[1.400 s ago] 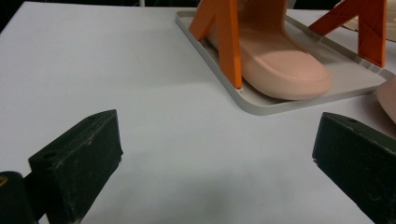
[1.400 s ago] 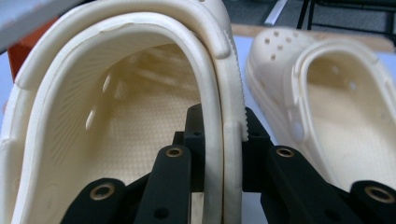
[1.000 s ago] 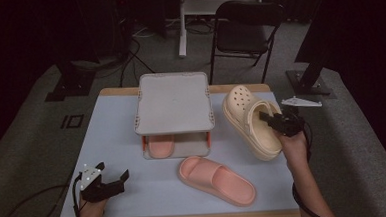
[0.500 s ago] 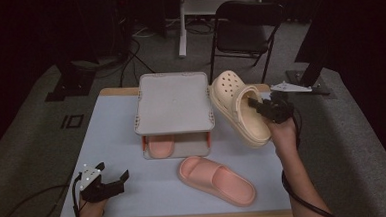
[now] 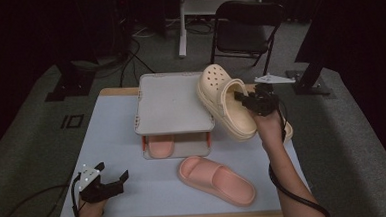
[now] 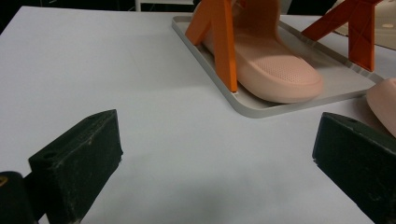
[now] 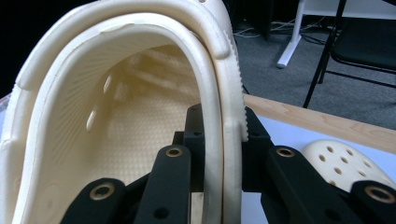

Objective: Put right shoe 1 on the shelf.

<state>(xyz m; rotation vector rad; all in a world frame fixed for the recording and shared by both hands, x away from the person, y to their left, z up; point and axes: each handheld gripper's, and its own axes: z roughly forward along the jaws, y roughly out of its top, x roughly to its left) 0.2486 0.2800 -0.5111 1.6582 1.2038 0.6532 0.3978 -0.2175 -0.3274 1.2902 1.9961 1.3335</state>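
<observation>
A pale blue worktop seen from above, in a dark room. Right of centre in the frame, the right hand-held gripper holds a cream clog lifted above the worktop, tilted, with its perforated toe toward the top of the frame. In the right gripper view its jaws are clenched on the clog's side wall, one pad inside the shoe and one outside. A second cream clog lies on the worktop behind it, partly hidden by the person's hand in the high view.

In the middle of the frame stands a grey two-level rack on orange legs. A pink slide sandal rests on its lower tray. A second pink slide sandal lies on the worktop just below the rack, toward the lower centre.

At the lower left, the left hand-held gripper rests near the worktop's edge, well apart from the shoes, its jaws spread wide and released with nothing between them.
</observation>
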